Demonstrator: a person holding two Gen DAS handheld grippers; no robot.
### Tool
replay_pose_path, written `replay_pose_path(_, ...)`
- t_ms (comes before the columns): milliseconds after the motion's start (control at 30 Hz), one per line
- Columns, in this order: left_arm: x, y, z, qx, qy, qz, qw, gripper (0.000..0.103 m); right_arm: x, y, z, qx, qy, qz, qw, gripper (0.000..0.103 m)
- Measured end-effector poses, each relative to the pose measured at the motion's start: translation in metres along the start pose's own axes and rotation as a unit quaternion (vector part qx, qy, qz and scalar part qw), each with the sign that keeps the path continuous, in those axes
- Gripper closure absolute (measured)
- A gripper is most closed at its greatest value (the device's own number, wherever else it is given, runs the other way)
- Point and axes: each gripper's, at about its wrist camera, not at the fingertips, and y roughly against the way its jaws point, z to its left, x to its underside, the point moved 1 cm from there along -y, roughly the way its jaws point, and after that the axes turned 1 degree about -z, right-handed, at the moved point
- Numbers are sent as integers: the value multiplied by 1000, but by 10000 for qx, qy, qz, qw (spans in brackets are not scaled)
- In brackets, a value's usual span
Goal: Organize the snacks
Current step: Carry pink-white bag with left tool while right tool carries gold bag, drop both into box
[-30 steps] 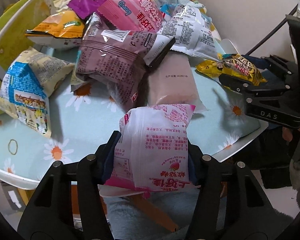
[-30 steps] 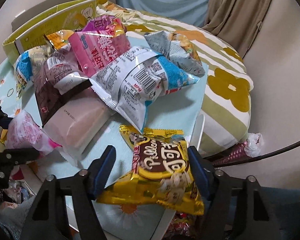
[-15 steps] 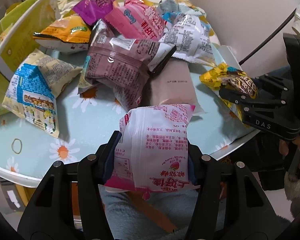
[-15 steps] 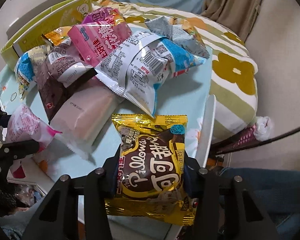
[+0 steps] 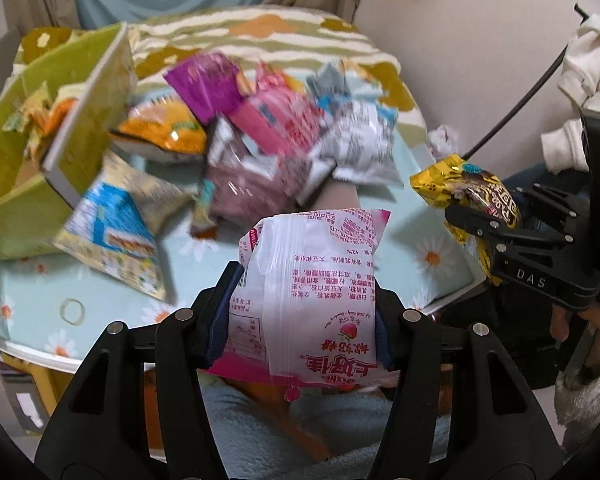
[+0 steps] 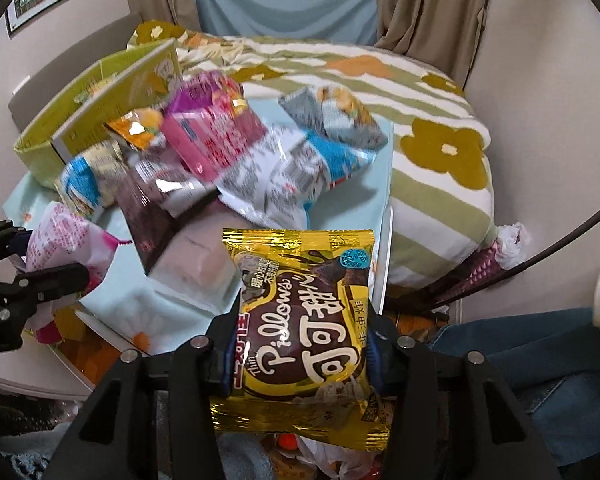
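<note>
A pink-and-white strawberry snack packet [image 5: 316, 256] hangs above the table's near edge, and my left gripper [image 5: 305, 292] is shut on its sides. My right gripper [image 6: 303, 316] is shut on a yellow cocoa Pillows packet [image 6: 304, 344], lifted clear of the table. In the left wrist view the yellow packet [image 5: 460, 184] and the right gripper [image 5: 484, 228] are at the right. The right wrist view shows the left gripper [image 6: 40, 256] with the pink packet [image 6: 64, 236] at the left edge.
A heap of snack bags [image 5: 260, 140] covers the middle and back of the daisy-print table [image 5: 100, 300]. At the back left stands a green box [image 5: 16, 184] with some packets inside. A flowered bed [image 6: 440, 152] lies behind the table. A person's hand [image 5: 580, 320] holds the right gripper.
The right gripper closed on the yellow packet and raised it off the table. The left gripper rose with the pink packet, so more of the green box and the bed shows.
</note>
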Motion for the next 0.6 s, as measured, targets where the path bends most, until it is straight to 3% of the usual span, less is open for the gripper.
replay_pose_path(333, -50, 44, 45, -174, -32, -655, 9977, 48, -56, 41, 42, -51, -50, -693, 9976, 58)
replay_pose_path(600, -97, 74, 120, -324, 22, -980, 9947, 48, -125, 49, 98, -231, -47, -1197, 9925, 58)
